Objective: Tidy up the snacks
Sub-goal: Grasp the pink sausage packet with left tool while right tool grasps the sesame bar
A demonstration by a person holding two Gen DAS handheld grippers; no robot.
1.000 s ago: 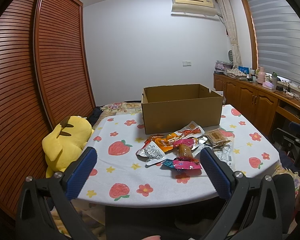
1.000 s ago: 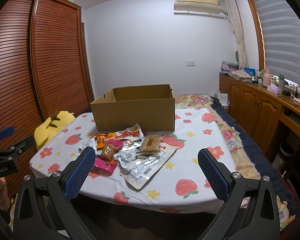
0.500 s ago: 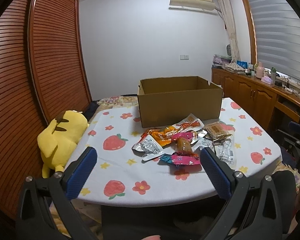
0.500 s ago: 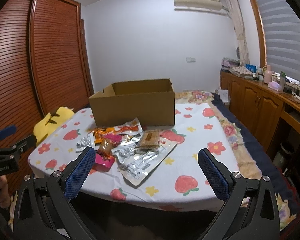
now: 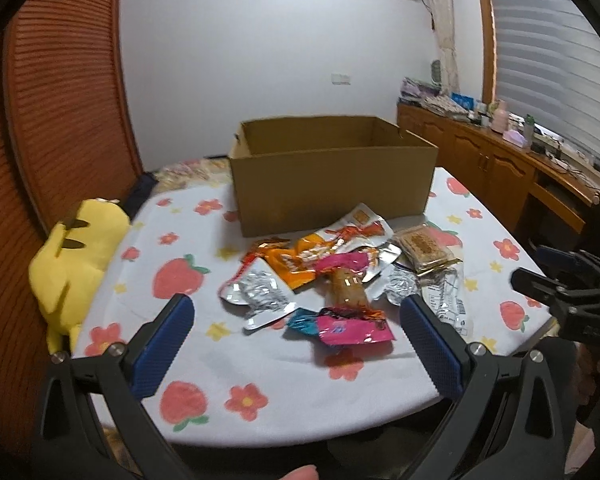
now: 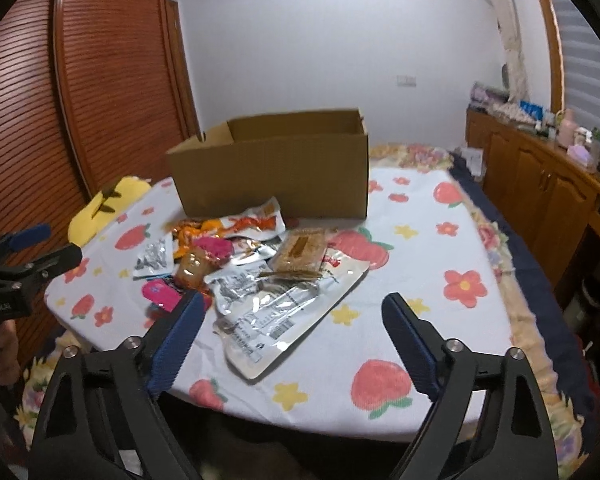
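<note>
Crinkled foil and glossy plastic snack packets lie heaped on the strawberry-print tablecloth, just before the open corrugated cardboard box. Their print is unreadable. Left gripper and right gripper hover spread apart, grasping nothing.

1 cardboard box, 1 yellow plush toy. Snack pile: roughly 8 packets, overlapping, exact count unclear. 2 of them pink, 1 a biscuit pack.
</note>
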